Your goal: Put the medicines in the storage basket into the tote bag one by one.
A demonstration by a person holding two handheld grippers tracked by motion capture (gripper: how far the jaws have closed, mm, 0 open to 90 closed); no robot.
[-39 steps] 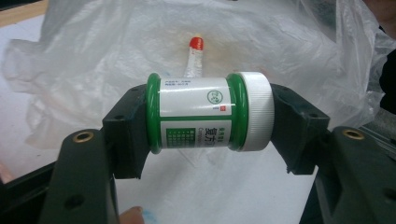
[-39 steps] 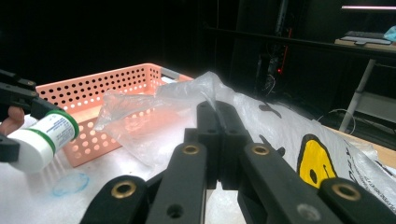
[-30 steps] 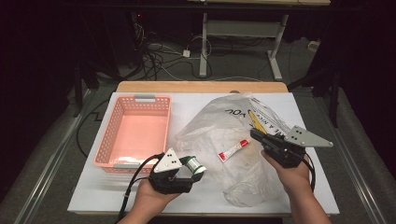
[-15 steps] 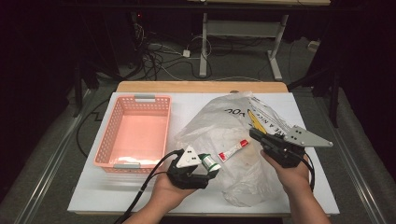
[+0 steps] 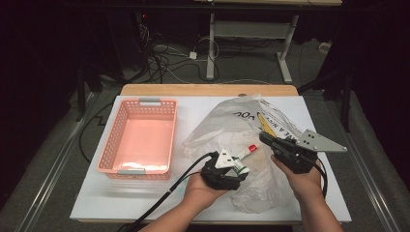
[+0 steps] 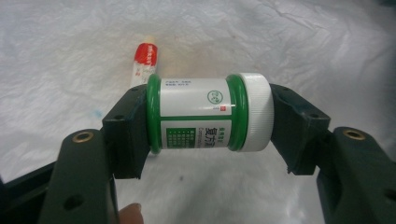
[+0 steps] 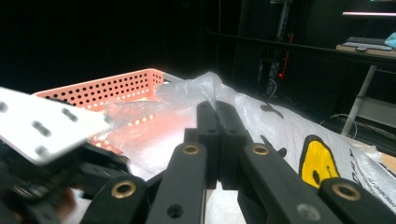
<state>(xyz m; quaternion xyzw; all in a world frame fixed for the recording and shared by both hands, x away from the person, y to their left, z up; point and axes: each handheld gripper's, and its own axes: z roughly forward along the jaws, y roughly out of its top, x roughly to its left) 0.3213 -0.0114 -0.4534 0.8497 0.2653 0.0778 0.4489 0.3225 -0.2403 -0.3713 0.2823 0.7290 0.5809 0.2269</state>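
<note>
Left tongs (image 6: 210, 140) clamp green-and-white jar (image 6: 209, 113) end to end, lower centre of high view, over plastic bag (image 5: 232, 130). Red-capped tube (image 5: 244, 152) lies just beyond jar (inside bag). Right tongs (image 7: 217, 108) pressed together, pinching bag's edge at right. Pink basket (image 5: 139, 137) sits left on desk (image 5: 193, 108).

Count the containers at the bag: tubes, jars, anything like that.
2. A green-and-white jar clamped end to end in the left gripper, over the plastic bag. A red-capped tube lies in the bag just beyond it. The crumpled plastic may hide more.
</note>
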